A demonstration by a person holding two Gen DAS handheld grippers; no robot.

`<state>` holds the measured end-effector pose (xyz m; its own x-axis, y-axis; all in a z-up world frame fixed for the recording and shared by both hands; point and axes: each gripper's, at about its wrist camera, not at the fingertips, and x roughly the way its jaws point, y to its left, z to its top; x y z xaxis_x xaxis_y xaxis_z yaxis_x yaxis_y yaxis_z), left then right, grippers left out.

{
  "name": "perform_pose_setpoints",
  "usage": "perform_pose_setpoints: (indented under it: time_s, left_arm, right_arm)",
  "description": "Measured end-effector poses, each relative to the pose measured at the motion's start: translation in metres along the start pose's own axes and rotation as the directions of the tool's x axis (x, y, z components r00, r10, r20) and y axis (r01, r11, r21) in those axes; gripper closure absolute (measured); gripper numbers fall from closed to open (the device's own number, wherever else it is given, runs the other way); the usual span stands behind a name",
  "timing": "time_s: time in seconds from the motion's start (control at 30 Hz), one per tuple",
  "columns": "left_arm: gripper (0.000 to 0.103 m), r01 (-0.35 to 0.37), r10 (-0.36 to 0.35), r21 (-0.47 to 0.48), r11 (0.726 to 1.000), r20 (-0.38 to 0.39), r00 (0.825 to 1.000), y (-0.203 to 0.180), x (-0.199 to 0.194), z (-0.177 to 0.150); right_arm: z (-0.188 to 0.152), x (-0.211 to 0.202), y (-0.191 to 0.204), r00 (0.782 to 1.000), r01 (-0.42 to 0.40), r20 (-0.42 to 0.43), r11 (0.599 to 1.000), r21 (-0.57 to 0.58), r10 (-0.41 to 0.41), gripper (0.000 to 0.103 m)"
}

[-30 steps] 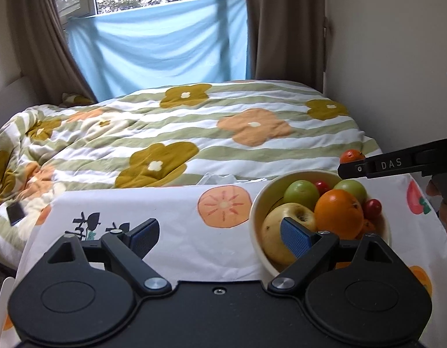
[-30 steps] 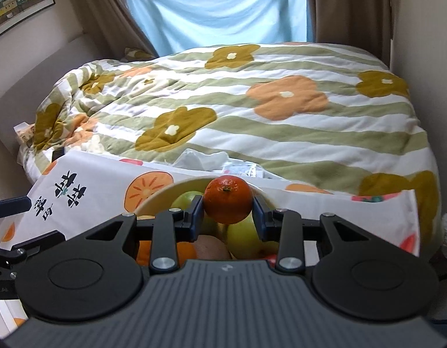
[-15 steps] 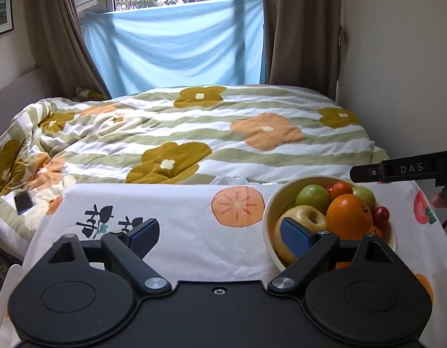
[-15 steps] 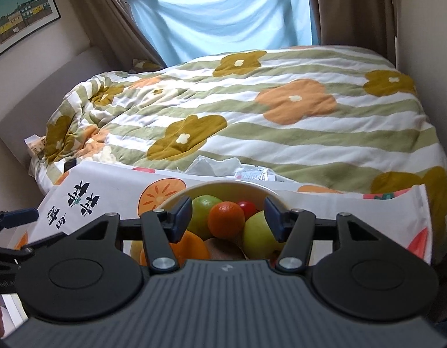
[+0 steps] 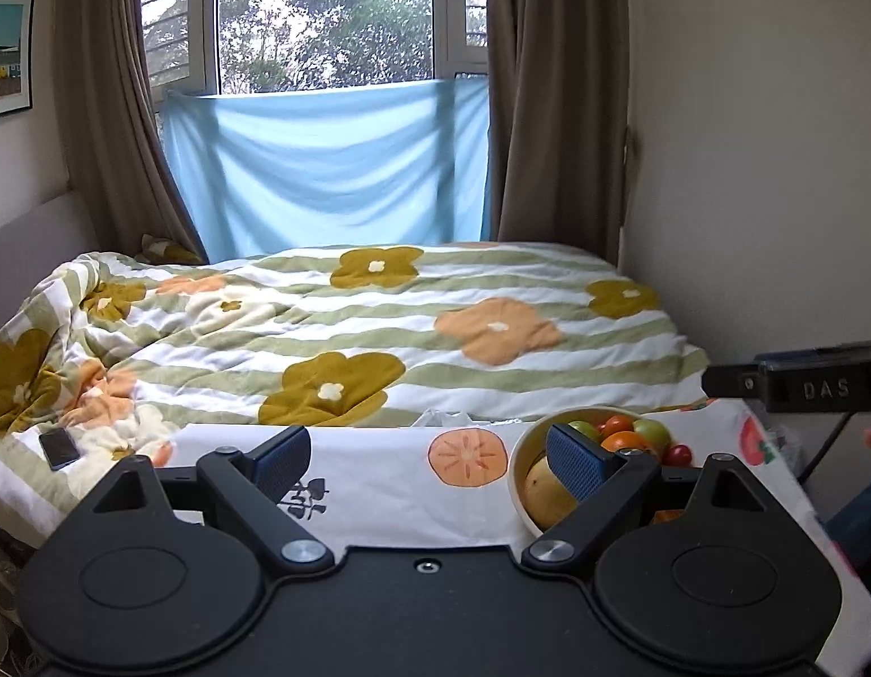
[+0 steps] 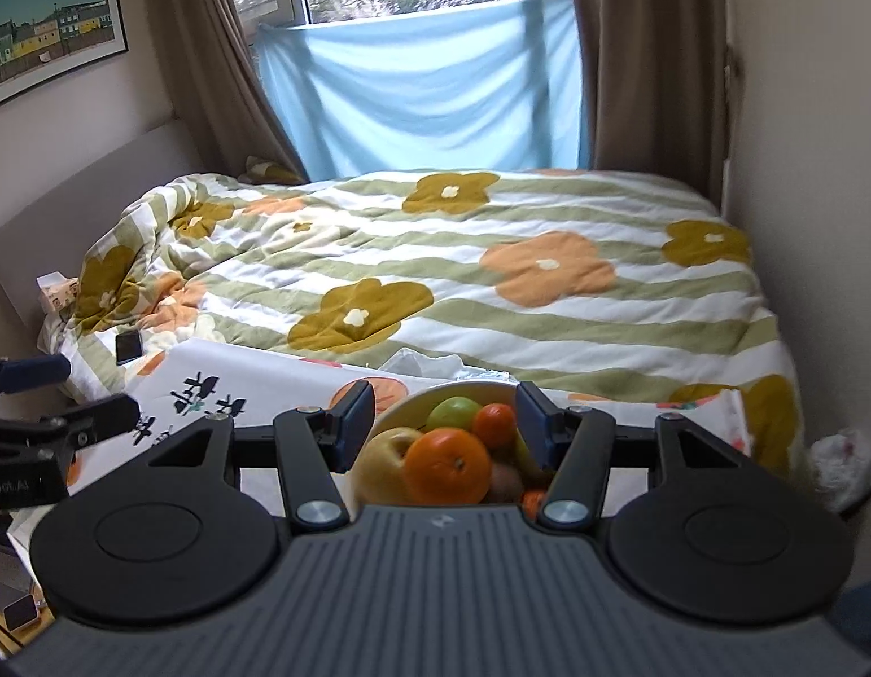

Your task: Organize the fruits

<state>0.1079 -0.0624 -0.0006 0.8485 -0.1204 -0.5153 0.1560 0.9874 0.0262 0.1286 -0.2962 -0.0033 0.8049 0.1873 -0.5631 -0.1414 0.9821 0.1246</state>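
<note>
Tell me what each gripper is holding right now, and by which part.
Nothing. The left gripper and right gripper are both open and empty; the fruit sits in the bowl.

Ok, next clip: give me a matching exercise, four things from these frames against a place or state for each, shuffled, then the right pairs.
Things:
1. large orange
2. phone
3. right gripper
4. bowl

Places or states:
A. lying on the quilt near the bed's left edge
B. open, holding nothing, above the fruit
C. on top of the fruit pile, beside a yellow apple
D. standing on the printed cloth, full of fruit

Pairs: 1-C, 2-A, 3-B, 4-D
</note>
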Motion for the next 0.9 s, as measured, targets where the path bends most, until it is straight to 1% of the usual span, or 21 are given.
perform_pose_setpoints:
  time_s: [0.1,0.17,0.23,0.3,0.4,0.43,0.47,0.53,0.6,0.7,0.9]
  left_arm:
    - [0.010,0.013,-0.013,-0.009,1.000,0.004,1.000,0.011,-0.022,-0.001]
    - [0.010,0.005,-0.005,0.004,1.000,0.003,1.000,0.018,-0.035,-0.004]
    - [0.010,-0.003,0.003,0.011,1.000,-0.002,1.000,0.023,-0.045,-0.008]
    - [0.010,-0.001,0.001,0.000,1.000,-0.008,1.000,0.029,-0.054,-0.014]
    - [0.010,-0.003,0.003,-0.007,1.000,-0.022,1.000,0.036,-0.063,-0.024]
    - [0.008,-0.005,0.004,-0.005,1.000,-0.027,1.000,0.036,-0.064,-0.027]
    - [0.007,-0.006,0.006,-0.003,1.000,-0.033,0.999,0.036,-0.066,-0.030]
    - [0.000,-0.026,0.027,0.009,1.000,-0.040,0.999,0.037,-0.068,-0.038]
    - [0.000,-0.045,0.046,0.024,0.999,-0.043,0.998,0.037,-0.071,-0.045]
    - [0.000,-0.047,0.047,0.018,0.999,-0.056,0.997,0.041,-0.072,-0.051]
    - [0.000,-0.049,0.049,0.004,0.999,-0.054,0.997,0.049,-0.078,-0.054]
  right_arm:
    - [-0.008,-0.030,0.020,0.999,0.037,0.004,0.999,0.002,-0.037,0.028]
    - [-0.016,-0.047,0.032,0.998,0.062,0.001,0.998,0.008,-0.062,0.020]
    - [-0.025,-0.061,0.045,0.996,0.087,-0.007,0.996,0.018,-0.086,0.016]
    - [-0.034,-0.070,0.053,0.995,0.102,-0.014,0.994,0.025,-0.102,0.014]
    - [-0.049,-0.081,0.068,0.992,0.126,-0.029,0.992,0.031,-0.125,0.007]
    - [-0.054,-0.084,0.072,0.991,0.134,-0.031,0.990,0.034,-0.133,0.002]
    - [-0.058,-0.087,0.076,0.989,0.147,-0.033,0.988,0.039,-0.146,0.000]
    - [-0.065,-0.090,0.082,0.985,0.169,-0.037,0.984,0.047,-0.168,0.000]
    - [-0.071,-0.091,0.086,0.980,0.197,-0.045,0.979,0.050,-0.195,0.000]
    - [-0.078,-0.091,0.087,0.973,0.225,-0.068,0.972,0.065,-0.220,0.000]
    - [-0.083,-0.091,0.087,0.971,0.231,-0.075,0.970,0.073,-0.226,0.000]
